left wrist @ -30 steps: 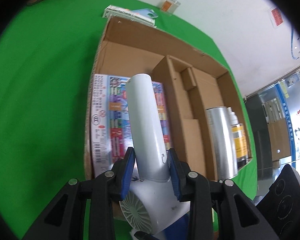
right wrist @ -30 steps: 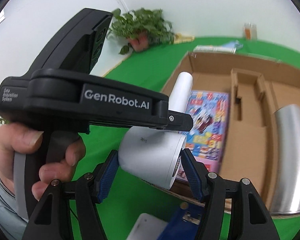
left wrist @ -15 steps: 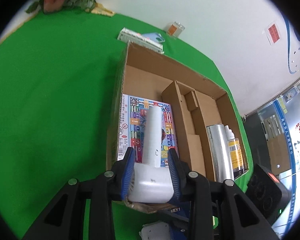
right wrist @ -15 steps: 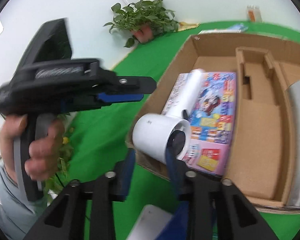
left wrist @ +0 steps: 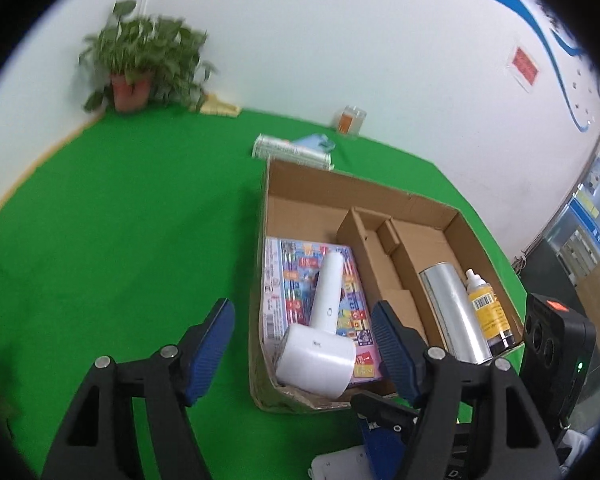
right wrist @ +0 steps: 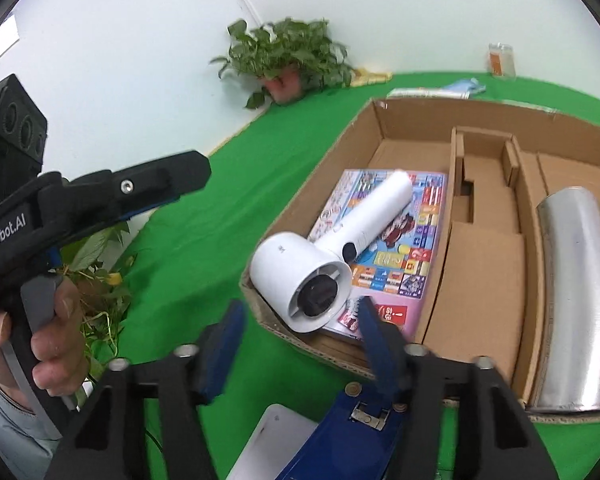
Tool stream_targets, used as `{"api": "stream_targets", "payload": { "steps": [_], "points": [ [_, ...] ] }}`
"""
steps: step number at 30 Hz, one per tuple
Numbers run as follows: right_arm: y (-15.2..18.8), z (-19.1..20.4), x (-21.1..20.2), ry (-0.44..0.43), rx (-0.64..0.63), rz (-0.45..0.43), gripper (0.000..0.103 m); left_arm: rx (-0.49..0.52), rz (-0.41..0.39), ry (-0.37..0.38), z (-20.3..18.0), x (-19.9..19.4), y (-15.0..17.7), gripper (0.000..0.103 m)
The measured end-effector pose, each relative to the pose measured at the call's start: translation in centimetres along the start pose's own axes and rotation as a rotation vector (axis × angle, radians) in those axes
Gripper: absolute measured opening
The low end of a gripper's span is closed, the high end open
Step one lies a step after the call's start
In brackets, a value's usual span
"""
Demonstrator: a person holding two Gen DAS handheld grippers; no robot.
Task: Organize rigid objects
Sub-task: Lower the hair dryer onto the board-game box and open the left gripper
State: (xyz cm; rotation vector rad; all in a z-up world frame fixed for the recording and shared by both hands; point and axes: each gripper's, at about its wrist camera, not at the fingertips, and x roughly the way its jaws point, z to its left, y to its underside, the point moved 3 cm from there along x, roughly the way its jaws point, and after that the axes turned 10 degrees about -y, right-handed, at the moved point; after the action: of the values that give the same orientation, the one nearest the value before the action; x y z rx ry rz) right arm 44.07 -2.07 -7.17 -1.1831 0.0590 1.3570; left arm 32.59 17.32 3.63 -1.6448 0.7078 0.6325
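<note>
With both grippers released, the left gripper (left wrist: 302, 346) and right gripper (right wrist: 300, 338) having just been opening, I find the white handheld fan (right wrist: 332, 250) lying at frame centre on the colourful box (right wrist: 416, 248) in the cardboard tray's (right wrist: 340, 148) left compartment. I judge it light, rigid and slick; its straight handle is the hold.

Box on the table, three things in it

The cardboard box (left wrist: 342, 190) sits on the table (left wrist: 120, 240), with a divider (left wrist: 364, 248) running front to back between its compartments. In the left compartment a flat printed carton (left wrist: 276, 280) lies on the floor of the box, and the hair dryer (left wrist: 320, 336) lies on top of it, head at the near wall, handle pointing away. In the right compartment a metal cylinder (left wrist: 452, 312) lies lengthwise with a bottle (left wrist: 486, 308) just beside it on its right (whether they touch I cannot tell). Behind the box lie some flat packets (left wrist: 290, 150); farther back, a jar (left wrist: 350, 120) against the wall and a potted plant (left wrist: 140, 68) in the left corner.
</note>
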Motion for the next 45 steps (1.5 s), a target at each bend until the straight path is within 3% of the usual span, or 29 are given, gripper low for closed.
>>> {"api": "stream_targets", "payload": {
  "steps": [3, 5, 9, 12, 14, 18, 22, 30, 33, 35, 36, 37, 38, 39, 40, 42, 44, 45],
  "points": [
    [0.3, -1.0, 0.1, 0.024, 0.02, 0.035, 0.03, -0.031, 0.084, 0.063, 0.1, 2.3, -0.2, 0.068],
    [0.6, -1.6, -0.9, 0.042, 0.035, 0.028, 0.023, 0.012, 0.092, 0.089, -0.7, 3.1, -0.4, 0.065],
    [-0.8, -3.8, -2.7, 0.069, 0.102, -0.001, 0.009, 0.112, 0.156, 0.113, -2.4, 4.7, 0.5, 0.049],
    [-2.9, -5.4, -3.5, 0.056, 0.166, -0.011, 0.009, 0.145, 0.164, 0.071, -2.5, 5.0, 1.4, 0.047],
    [-4.3, -5.7, -2.8, 0.047, 0.18, 0.009, 0.009, 0.141, 0.211, 0.068, -2.4, 5.6, 1.9, 0.046],
    [-6.2, -5.6, 1.5, 0.043, 0.188, 0.106, 0.007, 0.112, 0.221, 0.057, -2.4, 5.6, 2.0, 0.046],
    [-5.7, -6.4, 5.3, 0.051, 0.256, 0.186, 0.003, 0.109, 0.222, 0.008, -2.2, 5.0, 2.3, 0.045],
    [-5.1, -6.2, 5.1, 0.007, 0.277, 0.173, 0.003, 0.134, 0.209, -0.059, -2.1, 4.3, 2.8, 0.044],
    [-4.8, -6.1, 4.0, 0.012, 0.273, 0.151, 0.003, 0.144, 0.171, -0.093, -2.2, 3.5, 2.6, 0.044],
    [-4.9, -5.2, 2.4, 0.045, 0.221, 0.106, 0.005, 0.146, 0.101, -0.111, -2.1, 2.1, 2.5, 0.044],
    [-4.8, -4.4, 0.8, 0.09, 0.168, 0.066, 0.017, 0.145, 0.061, -0.124, -2.1, 1.3, 2.4, 0.044],
    [-4.7, -3.9, -0.2, 0.114, 0.142, 0.043, 0.042, 0.143, 0.011, -0.137, -2.1, 0.2, 2.4, 0.045],
    [-4.2, -3.2, -2.0, 0.154, 0.106, -0.002, 0.058, 0.142, -0.036, -0.149, -2.1, -0.9, 2.5, 0.048],
    [-3.5, -2.4, -4.0, 0.196, 0.071, -0.061, 0.086, 0.142, -0.073, -0.16, -2.2, -1.9, 2.7, 0.066],
    [-2.8, -1.6, -5.8, 0.234, 0.037, -0.115, 0.094, 0.14, -0.125, -0.179, -2.4, -3.1, 3.0, 0.091],
    [-0.7, -0.3, -8.7, 0.327, -0.039, -0.176, 0.094, 0.123, -0.227, -0.22, -2.6, -5.1, 3.7, 0.097],
    [1.1, 0.6, -10.6, 0.4, -0.092, -0.19, 0.092, 0.125, -0.252, -0.195, -3.0, -6.3, 4.6, 0.088],
    [2.1, 1.0, -11.3, 0.42, -0.111, -0.194, 0.073, 0.126, -0.244, -0.183, -3.2, -6.6, 5.0, 0.039]
  ]
}}
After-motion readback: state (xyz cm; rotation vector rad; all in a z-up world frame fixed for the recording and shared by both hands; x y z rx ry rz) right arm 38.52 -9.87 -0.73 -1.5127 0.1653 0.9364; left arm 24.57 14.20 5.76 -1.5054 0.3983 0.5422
